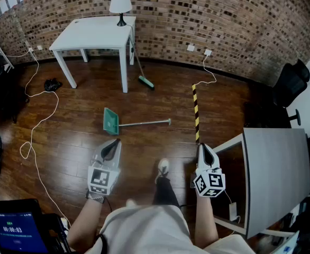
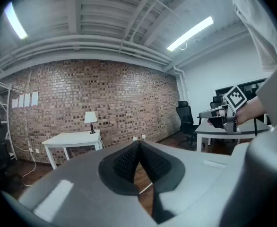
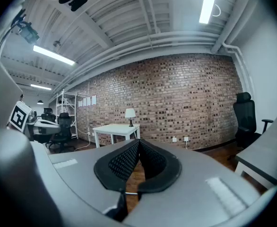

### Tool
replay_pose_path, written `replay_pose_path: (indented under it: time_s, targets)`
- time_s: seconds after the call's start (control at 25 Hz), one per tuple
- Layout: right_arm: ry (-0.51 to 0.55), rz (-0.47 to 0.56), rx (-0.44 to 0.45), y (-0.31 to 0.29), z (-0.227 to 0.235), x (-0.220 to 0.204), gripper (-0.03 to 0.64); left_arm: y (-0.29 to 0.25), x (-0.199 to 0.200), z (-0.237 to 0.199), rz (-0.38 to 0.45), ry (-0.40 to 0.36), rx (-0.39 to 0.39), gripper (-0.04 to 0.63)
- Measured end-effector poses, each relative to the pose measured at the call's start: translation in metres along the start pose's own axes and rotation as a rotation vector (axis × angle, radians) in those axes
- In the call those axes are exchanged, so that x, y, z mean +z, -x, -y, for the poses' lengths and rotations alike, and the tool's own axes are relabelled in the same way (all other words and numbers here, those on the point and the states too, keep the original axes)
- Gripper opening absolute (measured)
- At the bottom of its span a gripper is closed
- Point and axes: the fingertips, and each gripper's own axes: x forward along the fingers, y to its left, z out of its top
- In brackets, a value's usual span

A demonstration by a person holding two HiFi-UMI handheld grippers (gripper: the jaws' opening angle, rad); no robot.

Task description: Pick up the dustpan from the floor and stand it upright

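Note:
The green dustpan (image 1: 111, 121) lies flat on the wooden floor, its long pale handle (image 1: 147, 123) pointing right. My left gripper (image 1: 116, 141) hovers just in front of the pan, a short way above the floor and apart from it; its pads (image 2: 129, 160) meet at the tips with nothing between them. My right gripper (image 1: 201, 145) is held level to the right of the handle's end, also shut and empty, its pads (image 3: 124, 161) closed together. In the left gripper view, the right gripper's marker cube (image 2: 235, 97) shows at the right.
A white table (image 1: 97, 33) with a lamp (image 1: 120, 4) stands at the back, with a green-headed broom (image 1: 146, 82) leaning on it. A grey desk (image 1: 276, 168) is close on the right, beside a yellow-black floor strip (image 1: 195, 112). White cable (image 1: 36, 126) loops at left.

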Motion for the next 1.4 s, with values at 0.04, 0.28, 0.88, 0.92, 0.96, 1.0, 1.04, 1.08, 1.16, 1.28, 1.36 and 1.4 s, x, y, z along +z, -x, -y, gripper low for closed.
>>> replay_pose_path:
  time_s: [0.04, 0.28, 0.88, 0.92, 0.96, 1.0, 1.04, 1.08, 1.16, 1.28, 1.36, 1.4]
  targets:
    - [0.003, 0.004, 0.002, -0.015, 0.010, -0.001, 0.014, -0.016, -0.001, -0.002, 0.001, -0.004, 0.000, 0.002]
    - [0.001, 0.045, 0.042, -0.121, 0.074, 0.008, 0.014, -0.131, -0.003, -0.023, 0.023, 0.026, 0.032, 0.002]
    - [0.151, 0.027, 0.156, -0.333, 0.164, 0.077, 0.014, -0.352, 0.041, -0.077, 0.009, 0.044, 0.158, 0.002]
    - [0.144, 0.016, 0.153, -0.339, 0.165, 0.075, 0.014, -0.356, 0.038, -0.080, -0.001, 0.049, 0.159, 0.002]
    - [0.138, 0.007, 0.147, -0.345, 0.165, 0.073, 0.014, -0.360, 0.035, -0.084, -0.009, 0.049, 0.155, 0.002]
    - [0.134, 0.001, 0.138, -0.351, 0.165, 0.072, 0.014, -0.365, 0.032, -0.088, -0.017, 0.047, 0.148, 0.002]
    - [0.130, -0.002, 0.129, -0.357, 0.164, 0.071, 0.014, -0.370, 0.029, -0.092, -0.024, 0.046, 0.139, 0.002]
    - [0.125, -0.004, 0.121, -0.362, 0.163, 0.070, 0.014, -0.374, 0.026, -0.095, -0.031, 0.047, 0.130, 0.002]
    - [0.117, -0.013, 0.109, -0.370, 0.162, 0.066, 0.014, -0.383, 0.022, -0.102, -0.040, 0.056, 0.116, 0.002]
    - [0.156, -0.050, 0.094, -0.388, 0.162, 0.050, 0.012, -0.398, 0.015, -0.114, -0.045, 0.060, 0.106, 0.002]
    - [0.201, -0.093, 0.081, -0.395, 0.164, 0.028, 0.014, -0.400, 0.002, -0.118, -0.070, 0.063, 0.115, 0.002]
    - [0.209, -0.108, 0.075, -0.397, 0.165, 0.015, 0.014, -0.400, -0.007, -0.119, -0.083, 0.066, 0.121, 0.002]
